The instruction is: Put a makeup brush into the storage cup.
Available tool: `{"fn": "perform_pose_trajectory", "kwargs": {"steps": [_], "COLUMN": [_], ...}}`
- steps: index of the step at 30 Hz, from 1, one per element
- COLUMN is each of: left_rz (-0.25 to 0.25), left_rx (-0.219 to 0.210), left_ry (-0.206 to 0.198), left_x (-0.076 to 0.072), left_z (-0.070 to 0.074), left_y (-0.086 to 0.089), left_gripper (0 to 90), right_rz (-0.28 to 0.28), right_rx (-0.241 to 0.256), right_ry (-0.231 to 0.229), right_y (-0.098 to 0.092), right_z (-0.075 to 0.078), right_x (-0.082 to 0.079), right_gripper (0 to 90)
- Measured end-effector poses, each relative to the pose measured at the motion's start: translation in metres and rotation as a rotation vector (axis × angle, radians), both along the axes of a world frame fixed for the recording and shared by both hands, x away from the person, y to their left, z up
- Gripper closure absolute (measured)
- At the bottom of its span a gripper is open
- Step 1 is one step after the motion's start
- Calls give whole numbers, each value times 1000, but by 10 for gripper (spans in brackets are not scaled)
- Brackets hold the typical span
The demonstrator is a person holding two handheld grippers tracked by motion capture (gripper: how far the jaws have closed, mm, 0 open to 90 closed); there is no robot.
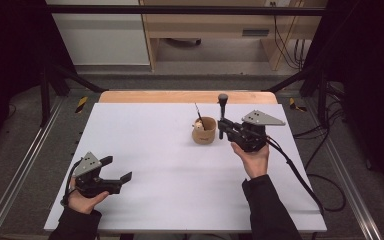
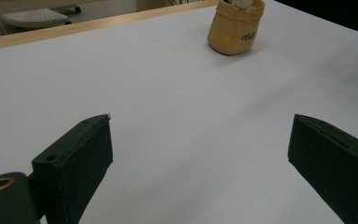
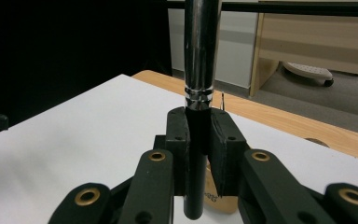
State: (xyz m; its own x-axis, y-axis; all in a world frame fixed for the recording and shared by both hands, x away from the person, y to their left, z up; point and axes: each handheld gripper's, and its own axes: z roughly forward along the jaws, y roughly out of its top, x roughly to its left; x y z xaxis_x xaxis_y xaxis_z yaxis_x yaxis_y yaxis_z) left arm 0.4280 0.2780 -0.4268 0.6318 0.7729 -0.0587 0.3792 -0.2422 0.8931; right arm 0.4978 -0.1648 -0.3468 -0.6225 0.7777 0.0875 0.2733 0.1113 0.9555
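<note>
right claw clamps brush (upright)

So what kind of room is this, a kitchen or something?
Not a kitchen; it looks like a lab or workshop set up for recording. A white table stands inside a black metal frame, cables trail over the floor, and wooden furniture stands behind.
</note>
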Motion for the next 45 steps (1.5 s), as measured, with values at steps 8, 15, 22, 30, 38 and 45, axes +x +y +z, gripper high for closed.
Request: {"fn": "perform_pose_trajectory", "kwargs": {"steps": [8, 15, 22, 30, 38, 45], "left_rz": [-5, -3, -6, -10, -13, -16], "left_rx": [1, 0, 2, 2, -2, -3], "left_ry": [-1, 1, 2, 1, -1, -3], "left_x": [0, 1, 1, 1, 1, 1], "left_z": [0, 0, -1, -1, -1, 0], "left_y": [-1, -1, -2, -3, -4, -4], "left_gripper": [61, 62, 62, 61, 62, 62], "right_rz": [-35, -62, -83, -101, -118, -138], "right_rx": [18, 29, 47, 50, 49, 55], "right_ry": [13, 21, 31, 36, 39, 42], "right_y": [3, 5, 6, 9, 13, 14], "right_z": [0, -2, -4, -9, -14, -18], "right_x": [11, 21, 31, 41, 53, 61], "right_gripper": [793, 793, 793, 793, 793, 793]}}
